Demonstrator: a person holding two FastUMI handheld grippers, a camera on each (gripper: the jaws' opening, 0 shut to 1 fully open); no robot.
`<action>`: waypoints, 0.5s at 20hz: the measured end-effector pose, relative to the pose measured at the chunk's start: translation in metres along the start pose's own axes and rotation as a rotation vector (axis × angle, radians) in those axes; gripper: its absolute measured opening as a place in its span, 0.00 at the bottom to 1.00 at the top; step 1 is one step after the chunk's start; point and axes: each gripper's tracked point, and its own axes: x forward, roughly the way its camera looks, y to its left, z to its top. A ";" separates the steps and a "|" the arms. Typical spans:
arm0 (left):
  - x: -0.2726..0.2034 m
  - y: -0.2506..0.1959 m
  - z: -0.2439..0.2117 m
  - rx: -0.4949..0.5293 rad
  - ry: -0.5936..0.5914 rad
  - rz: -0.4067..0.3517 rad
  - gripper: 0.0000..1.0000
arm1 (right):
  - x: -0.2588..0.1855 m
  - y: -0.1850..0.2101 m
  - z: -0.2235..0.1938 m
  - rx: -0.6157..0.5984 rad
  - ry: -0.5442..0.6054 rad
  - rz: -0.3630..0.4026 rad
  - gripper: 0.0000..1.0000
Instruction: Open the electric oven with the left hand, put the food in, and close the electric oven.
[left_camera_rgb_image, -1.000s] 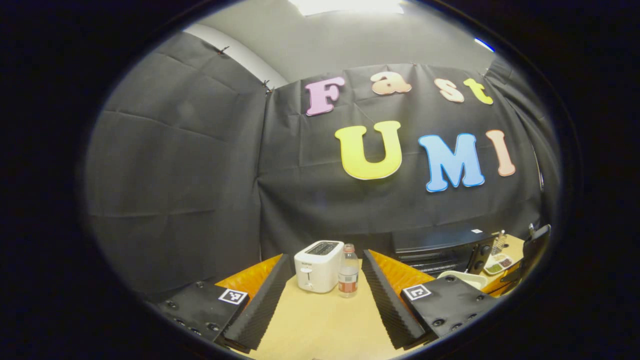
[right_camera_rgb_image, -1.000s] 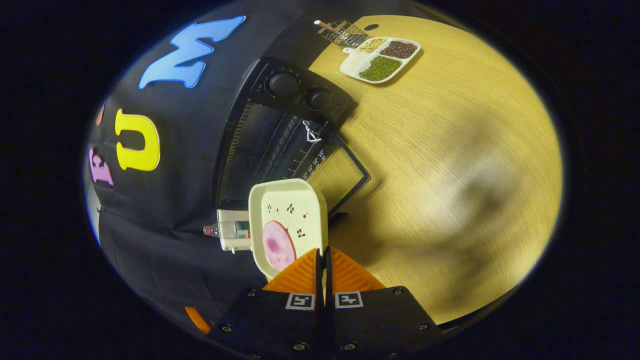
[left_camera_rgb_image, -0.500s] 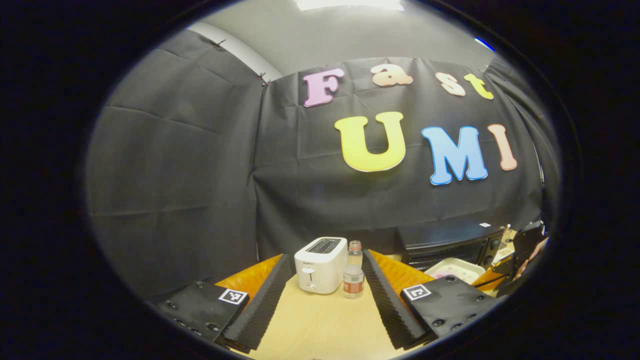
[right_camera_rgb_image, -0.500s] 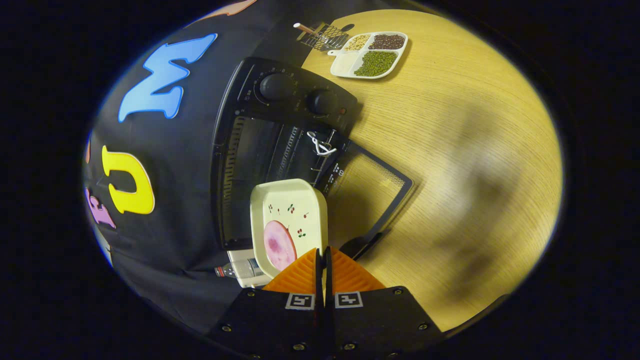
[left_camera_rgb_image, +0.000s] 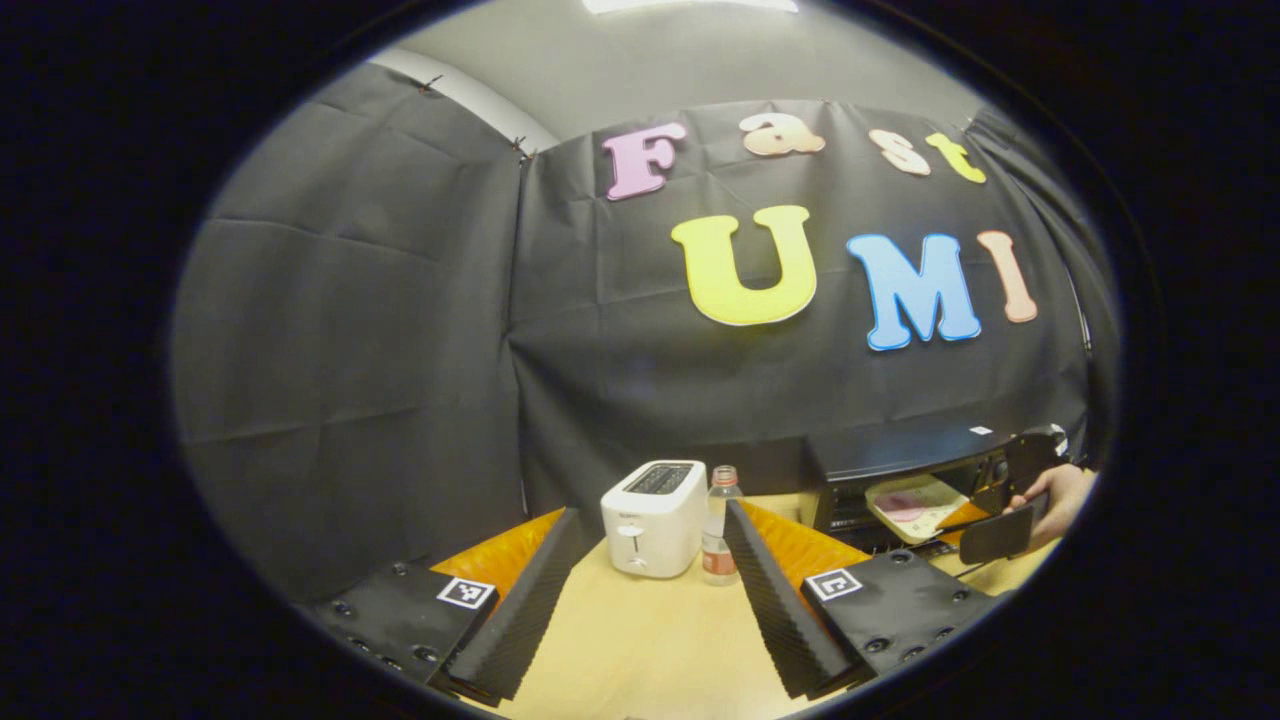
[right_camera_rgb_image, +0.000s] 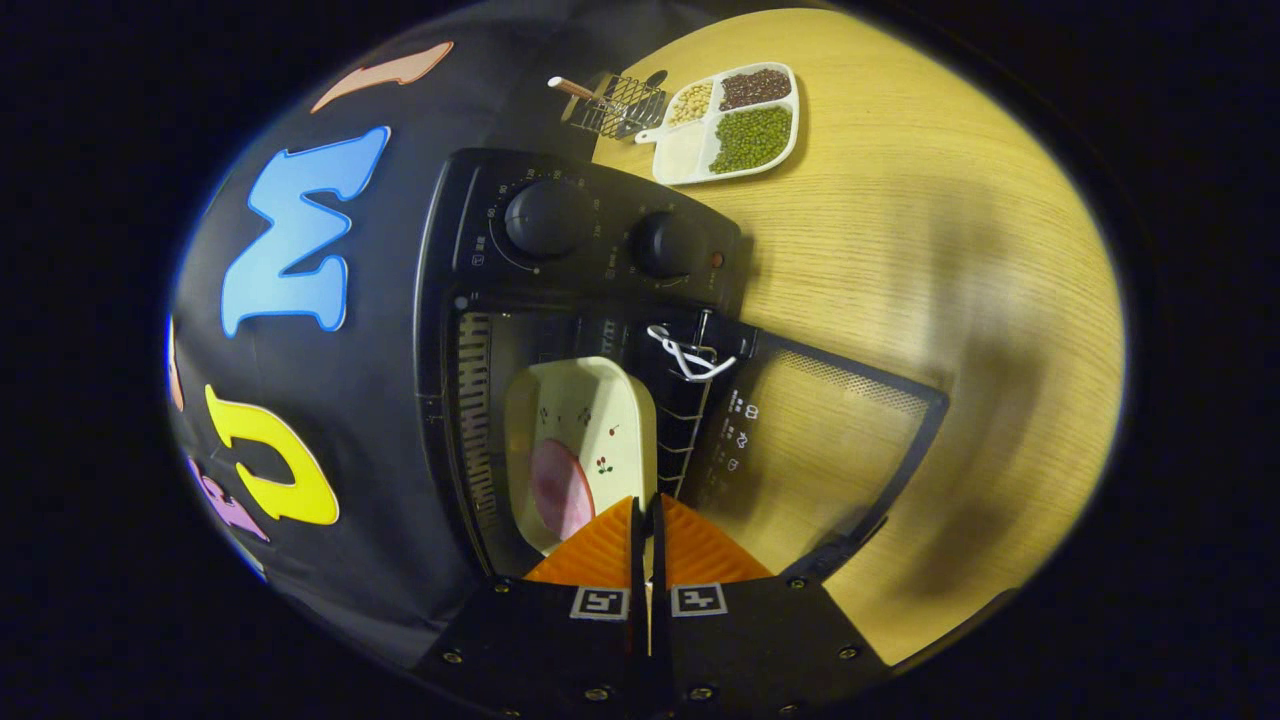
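Already the tray (right_camera_rgb_image: 580, 420) with the slice of meat (right_camera_rgb_image: 560, 490) is carried partway into the mouth of the oven (right_camera_rgb_image: 560, 300), its far end over the rack. The right gripper (right_camera_rgb_image: 645, 515) is clamped on the tray's near rim, the tray's long axis running straight ahead into the cavity. The door (right_camera_rgb_image: 820, 440) is lying open. The left gripper (left_camera_rgb_image: 650, 560) is held spread and empty, well apart, facing the toaster (left_camera_rgb_image: 655, 515) and bottle (left_camera_rgb_image: 720, 525).

Tray (right_camera_rgb_image: 580, 420) now inside oven (right_camera_rgb_image: 590, 260) mouth
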 end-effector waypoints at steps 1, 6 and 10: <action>0.000 0.000 0.000 0.000 0.005 0.011 1.00 | 0.005 0.003 -0.001 0.013 -0.008 0.007 0.01; 0.002 0.003 0.007 0.010 0.019 0.059 0.97 | 0.023 0.019 -0.011 0.079 -0.022 0.059 0.00; 0.001 0.003 0.013 0.005 0.017 0.072 1.00 | 0.015 0.042 -0.018 0.117 0.043 0.191 0.22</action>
